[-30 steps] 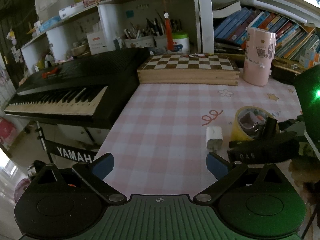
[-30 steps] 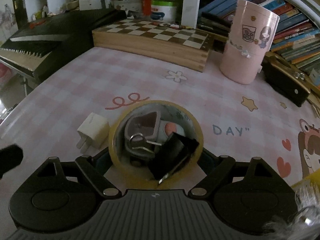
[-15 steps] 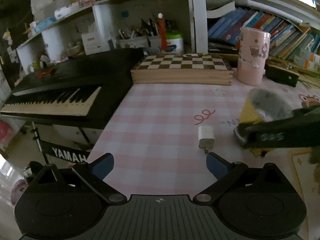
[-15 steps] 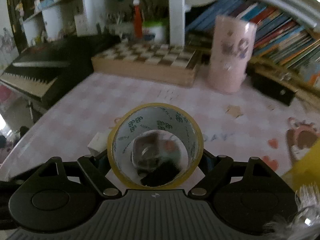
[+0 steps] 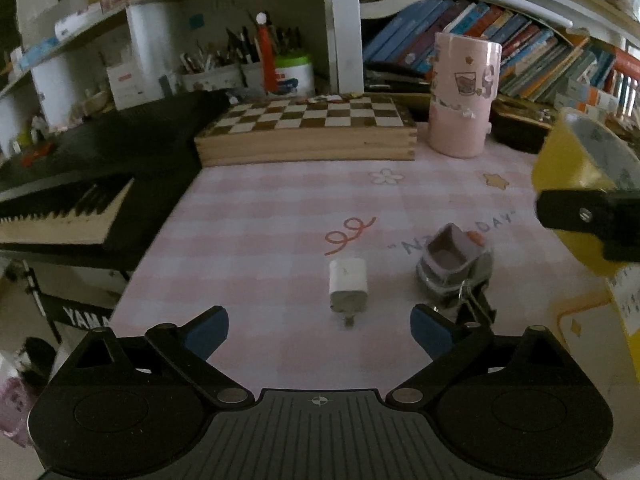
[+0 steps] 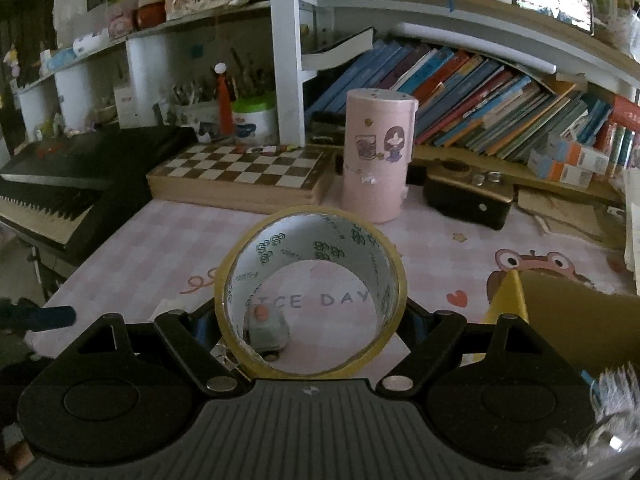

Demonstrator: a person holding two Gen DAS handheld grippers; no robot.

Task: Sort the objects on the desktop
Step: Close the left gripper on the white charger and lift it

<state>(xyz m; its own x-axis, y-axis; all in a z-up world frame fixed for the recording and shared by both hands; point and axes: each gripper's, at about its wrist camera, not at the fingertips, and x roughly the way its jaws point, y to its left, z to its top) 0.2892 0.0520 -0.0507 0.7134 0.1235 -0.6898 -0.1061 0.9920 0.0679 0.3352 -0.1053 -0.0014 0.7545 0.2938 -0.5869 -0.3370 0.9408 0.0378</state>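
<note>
My right gripper [image 6: 310, 318] is shut on a roll of yellow tape [image 6: 236, 276] and holds it up above the pink checked desk mat [image 5: 260, 216]. The tape also shows at the right edge of the left wrist view [image 5: 568, 168]. On the mat lie a white charger plug [image 5: 347, 285] and a small grey pouch-like item with a metal ring [image 5: 454, 266], with a black clip by it. The pouch also shows through the tape's hole in the right wrist view [image 6: 266, 326]. My left gripper [image 5: 318, 326] is open and empty, low, just short of the plug.
A wooden chessboard box [image 5: 308, 130] and a pink cylinder cup [image 5: 462, 94] stand at the back. A black keyboard [image 5: 76, 184] lies off the mat's left edge. Book shelves [image 6: 500, 100] fill the back right. A yellow box [image 6: 568, 312] stands at the right.
My right gripper lifted the tape roll off the mat, leaving the pouch and clip that lay inside it. My left gripper moved a little towards the plug.
</note>
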